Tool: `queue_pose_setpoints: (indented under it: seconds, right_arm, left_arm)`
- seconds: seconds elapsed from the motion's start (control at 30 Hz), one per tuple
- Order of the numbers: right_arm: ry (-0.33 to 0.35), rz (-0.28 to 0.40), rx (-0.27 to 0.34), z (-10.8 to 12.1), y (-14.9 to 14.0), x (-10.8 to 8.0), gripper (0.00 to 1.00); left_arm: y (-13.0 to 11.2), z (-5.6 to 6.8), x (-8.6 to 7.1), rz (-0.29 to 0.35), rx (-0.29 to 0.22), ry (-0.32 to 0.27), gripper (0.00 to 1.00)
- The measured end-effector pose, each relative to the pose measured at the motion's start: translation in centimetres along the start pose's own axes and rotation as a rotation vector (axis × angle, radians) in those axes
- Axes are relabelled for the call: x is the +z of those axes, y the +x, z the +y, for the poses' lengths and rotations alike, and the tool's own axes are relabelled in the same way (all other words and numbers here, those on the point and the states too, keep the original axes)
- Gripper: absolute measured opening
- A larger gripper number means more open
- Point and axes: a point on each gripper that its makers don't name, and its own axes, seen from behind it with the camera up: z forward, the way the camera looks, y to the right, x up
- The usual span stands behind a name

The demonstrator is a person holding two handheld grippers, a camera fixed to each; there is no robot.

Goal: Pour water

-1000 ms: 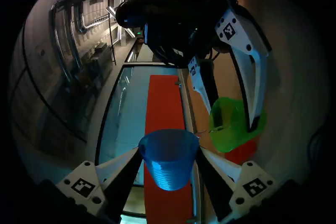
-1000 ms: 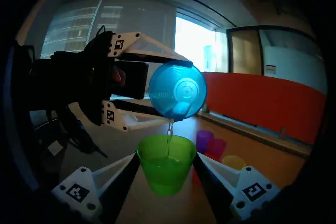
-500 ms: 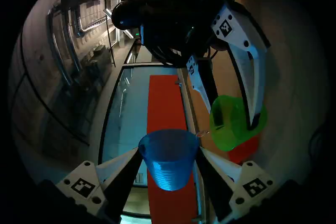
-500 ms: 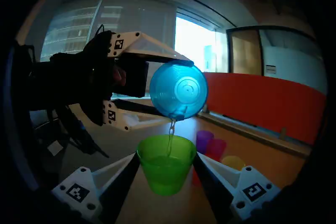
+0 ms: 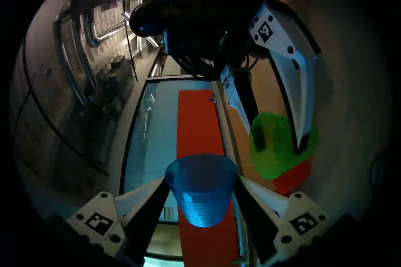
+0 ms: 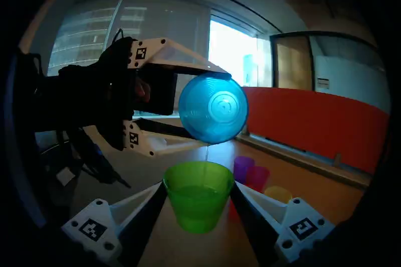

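Blue cup (image 6: 213,109) sideways above green cup (image 6: 199,197), each between gripper fingers (image 6: 135,208).

left tool (image 5: 200,181) clamps blue cup (image 5: 201,197) | right tool (image 5: 279,148) apparently grips green cup (image 5: 273,163)

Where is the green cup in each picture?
Left gripper view: green cup right of centre, between the far white jaws.
Right gripper view: green cup bottom centre, between the near jaws.
Shared landmark: the blue cup, just above it in the right gripper view.
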Motion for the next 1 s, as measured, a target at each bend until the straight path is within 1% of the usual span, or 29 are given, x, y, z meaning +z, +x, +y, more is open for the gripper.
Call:
queue_pose_setpoints:
  seconds: [0.17, 0.3, 0.47, 0.57, 0.7, 0.8, 1.0]
  right_arm:
    - [-0.001, 0.003, 0.002, 0.1, 0.0, 0.0, 0.91]
    - [-0.003, 0.003, 0.002, 0.2, 0.0, 0.0, 0.91]
    - [-0.006, 0.004, 0.004, 0.3, -0.1, 0.0, 0.91]
    - [-0.008, 0.004, 0.004, 0.4, -0.1, 0.0, 0.91]
    - [-0.01, 0.005, 0.003, 0.4, -0.2, 0.0, 0.91]
    - [-0.012, 0.006, 0.003, 0.4, -0.2, -0.1, 0.91]
    - [-0.018, 0.006, 0.002, 0.6, -0.2, -0.3, 0.91]
  left_arm:
    - [-0.1, -0.1, 0.2, 0.0, -0.003, 0.0, 0.86]
    - [-0.1, -0.1, 0.3, 0.001, -0.017, 0.002, 0.86]
    - [-0.2, -0.2, 0.2, -0.002, -0.052, 0.005, 0.86]
    - [-0.2, -0.2, 0.1, -0.003, -0.087, 0.007, 0.86]
    - [-0.4, 0.1, 0.0, -0.009, -0.157, 0.004, 0.86]
    - [-0.6, 0.4, -0.2, -0.016, -0.221, 0.006, 0.86]
    - [-1.3, 0.8, -0.4, -0.033, -0.376, 0.007, 0.86]
